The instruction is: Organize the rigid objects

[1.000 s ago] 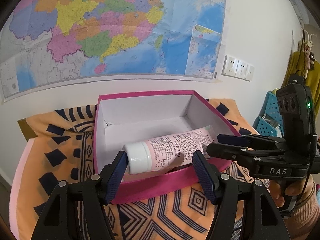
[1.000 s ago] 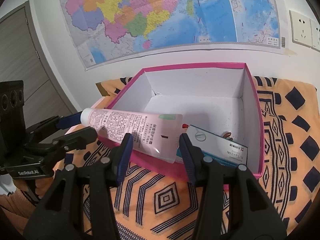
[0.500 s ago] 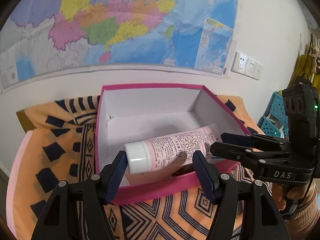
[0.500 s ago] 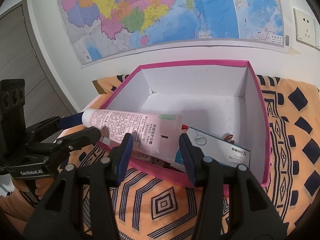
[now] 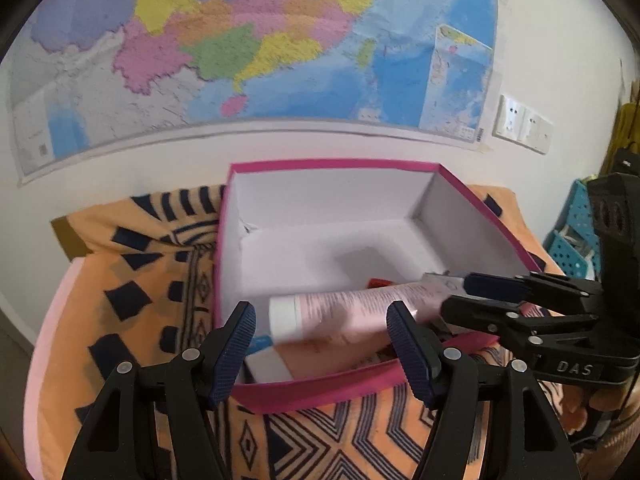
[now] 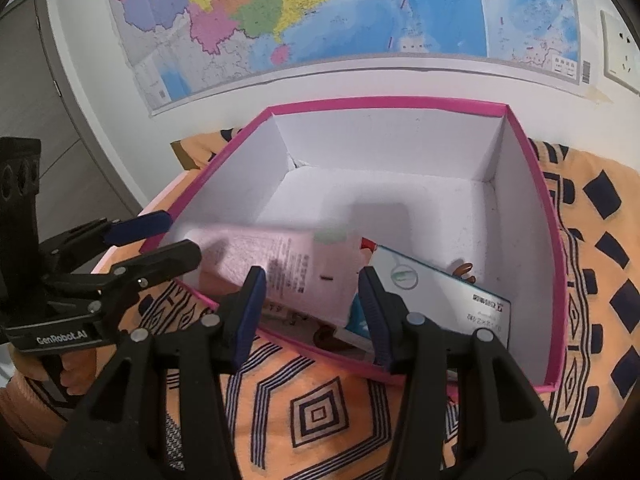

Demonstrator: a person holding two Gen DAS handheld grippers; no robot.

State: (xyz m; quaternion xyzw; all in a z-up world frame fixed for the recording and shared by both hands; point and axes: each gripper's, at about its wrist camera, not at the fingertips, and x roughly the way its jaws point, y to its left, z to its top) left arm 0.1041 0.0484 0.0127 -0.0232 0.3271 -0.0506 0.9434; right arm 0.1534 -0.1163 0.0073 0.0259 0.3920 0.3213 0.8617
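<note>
A pink tube [image 5: 352, 312] with a white cap lies slanted inside the open pink box [image 5: 320, 390], blurred. My right gripper [image 6: 312, 292] is shut on the tube's [image 6: 296, 272] flat crimped end, low over the box's [image 6: 400, 102] near wall. My left gripper [image 5: 322, 320] hangs at the front wall with its jaws opening. The cap end sits beyond the gap and neither pad touches it. From the left wrist, the right gripper [image 5: 456, 296] reaches in from the right.
A white and teal carton [image 6: 440, 292], a red item [image 6: 368, 244] and a small brown one [image 6: 464, 270] lie in the box. An orange patterned cloth [image 6: 320, 412] covers the table. The wall with a map [image 5: 260, 40] is close behind. A blue basket [image 5: 576, 232] stands at the right.
The tube has sunk deeper into the box, and its cap has come away from the left gripper's left pad. Both grippers have dipped toward the box.
</note>
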